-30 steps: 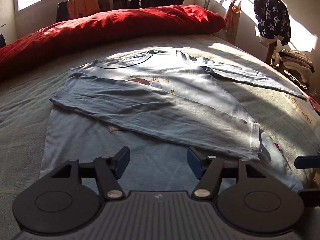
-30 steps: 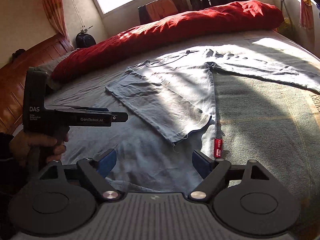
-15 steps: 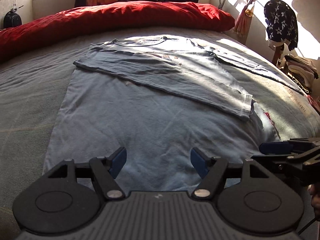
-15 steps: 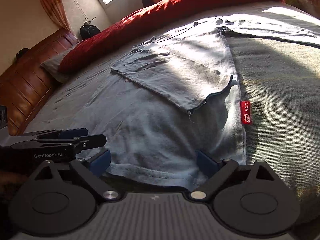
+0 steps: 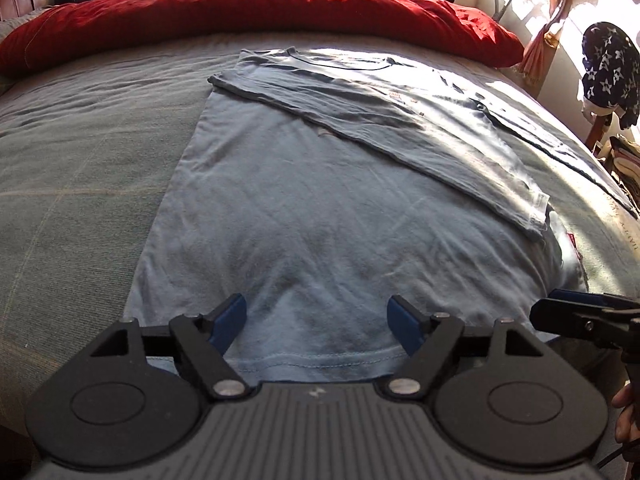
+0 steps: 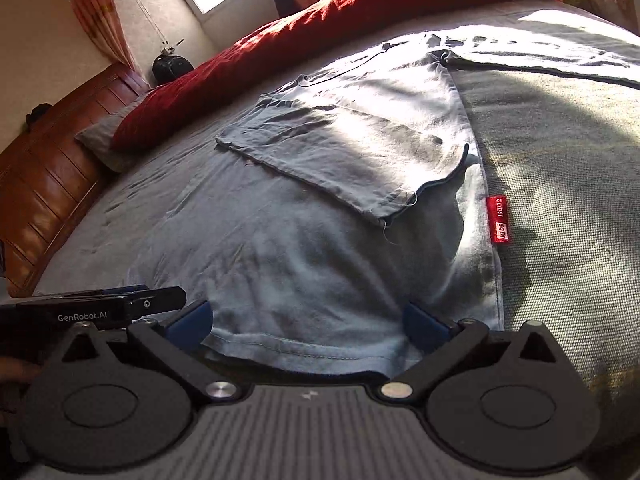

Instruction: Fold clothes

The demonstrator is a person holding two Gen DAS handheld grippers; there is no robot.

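Note:
A light blue long-sleeved shirt (image 5: pixel 320 216) lies flat on the bed, one sleeve (image 5: pixel 384 128) folded diagonally across its chest, the other sleeve (image 6: pixel 552 56) stretched out to the right. My left gripper (image 5: pixel 318 322) is open, its fingers straddling the bottom hem (image 5: pixel 320 362) left of centre. My right gripper (image 6: pixel 310 322) is open, straddling the hem (image 6: pixel 304 354) near the right corner, by a red label (image 6: pixel 498 220). Each gripper shows at the edge of the other's view: the right one (image 5: pixel 580 312), the left one (image 6: pixel 120 304).
The bed has a grey-green cover (image 5: pixel 80 184). A red duvet (image 5: pixel 256 4) lies along the far side. A wooden headboard (image 6: pixel 48 184) is at the left. A chair with dark star-patterned clothing (image 5: pixel 608 68) and folded clothes stand right of the bed.
Both grippers have moved back and down from above the shirt to its bottom hem. The hem now lies between the open fingers of each. The shirt has not moved.

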